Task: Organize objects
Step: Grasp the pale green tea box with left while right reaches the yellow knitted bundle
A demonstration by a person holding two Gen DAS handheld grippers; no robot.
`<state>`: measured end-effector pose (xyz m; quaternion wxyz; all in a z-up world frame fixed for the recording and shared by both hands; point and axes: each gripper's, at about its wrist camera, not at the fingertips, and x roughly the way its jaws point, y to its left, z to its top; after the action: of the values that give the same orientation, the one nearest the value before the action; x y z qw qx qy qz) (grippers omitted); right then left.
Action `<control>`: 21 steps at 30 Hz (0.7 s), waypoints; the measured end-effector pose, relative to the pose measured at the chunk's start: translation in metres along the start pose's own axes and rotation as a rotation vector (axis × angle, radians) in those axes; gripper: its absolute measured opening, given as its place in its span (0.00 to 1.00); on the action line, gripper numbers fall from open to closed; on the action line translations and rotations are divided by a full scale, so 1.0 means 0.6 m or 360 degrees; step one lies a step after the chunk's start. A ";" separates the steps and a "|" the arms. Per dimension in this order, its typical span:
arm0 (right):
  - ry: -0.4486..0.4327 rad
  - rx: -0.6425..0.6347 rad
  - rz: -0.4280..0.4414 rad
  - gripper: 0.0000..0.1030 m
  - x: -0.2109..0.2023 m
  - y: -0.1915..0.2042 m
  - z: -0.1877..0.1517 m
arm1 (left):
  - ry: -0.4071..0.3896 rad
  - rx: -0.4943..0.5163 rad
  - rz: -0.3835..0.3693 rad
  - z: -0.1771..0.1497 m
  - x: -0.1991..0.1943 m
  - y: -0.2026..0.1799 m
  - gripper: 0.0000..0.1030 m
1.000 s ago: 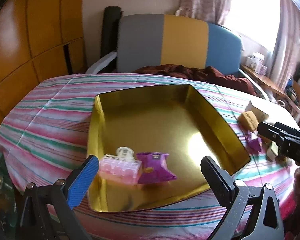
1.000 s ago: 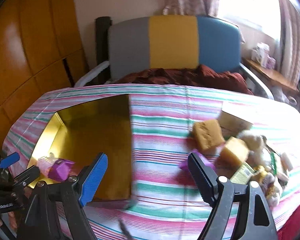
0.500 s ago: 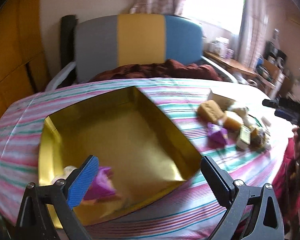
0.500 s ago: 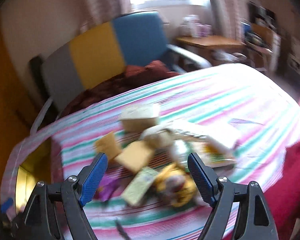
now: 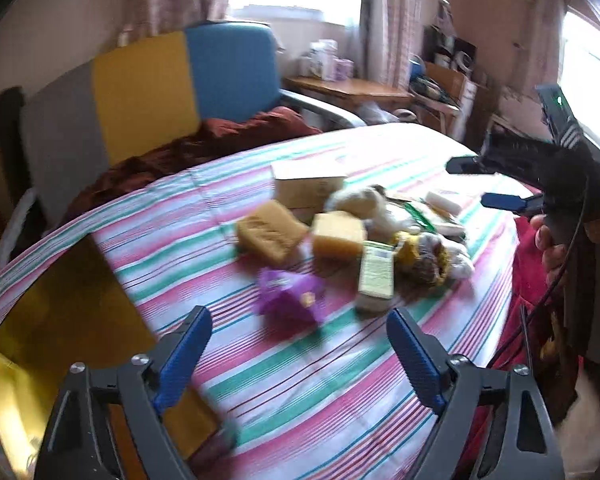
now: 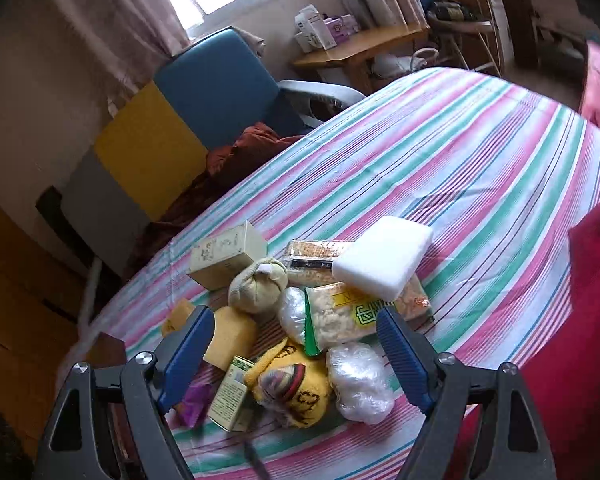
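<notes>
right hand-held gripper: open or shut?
Open. The right hand-held gripper has blue fingers spread wide above the snack pile, gripping nothing.

Right gripper (image 6: 296,344) empty, jaws spread above a heap on the striped tablecloth (image 6: 480,168), white foam block (image 6: 382,262) atop snack packets, yellow knit item (image 6: 296,388) nearest, beige box (image 6: 228,254) behind.

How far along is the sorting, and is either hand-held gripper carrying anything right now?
Early stage, by the look of it. The gold tray shows only partly at the left wrist view's edge, so its contents can't be judged. Nothing is in hand: the left hand-held gripper and right hand-held gripper are both open and empty. Left to do: the purple packet, sponge blocks, white foam block and the rest of the pile remain on the striped tablecloth.
</notes>
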<state>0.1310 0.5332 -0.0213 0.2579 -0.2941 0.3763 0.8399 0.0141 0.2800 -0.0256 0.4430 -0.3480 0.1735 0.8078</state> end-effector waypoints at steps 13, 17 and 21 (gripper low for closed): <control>0.0057 0.0128 0.0152 0.84 0.014 -0.024 0.001 | 0.0203 0.0071 -0.0126 0.042 0.150 -0.067 0.65; 0.0074 0.0120 0.0161 0.84 0.018 -0.022 0.001 | 0.0249 0.0105 -0.0106 0.049 0.184 -0.082 0.58; 0.0078 0.0125 0.0163 0.84 0.017 -0.024 0.001 | 0.0320 0.0104 -0.0119 0.047 0.218 -0.090 0.30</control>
<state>0.1329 0.5441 -0.0350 0.2166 -0.2844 0.4299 0.8291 -0.0003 0.4040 -0.0980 0.4641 -0.4188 0.2302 0.7458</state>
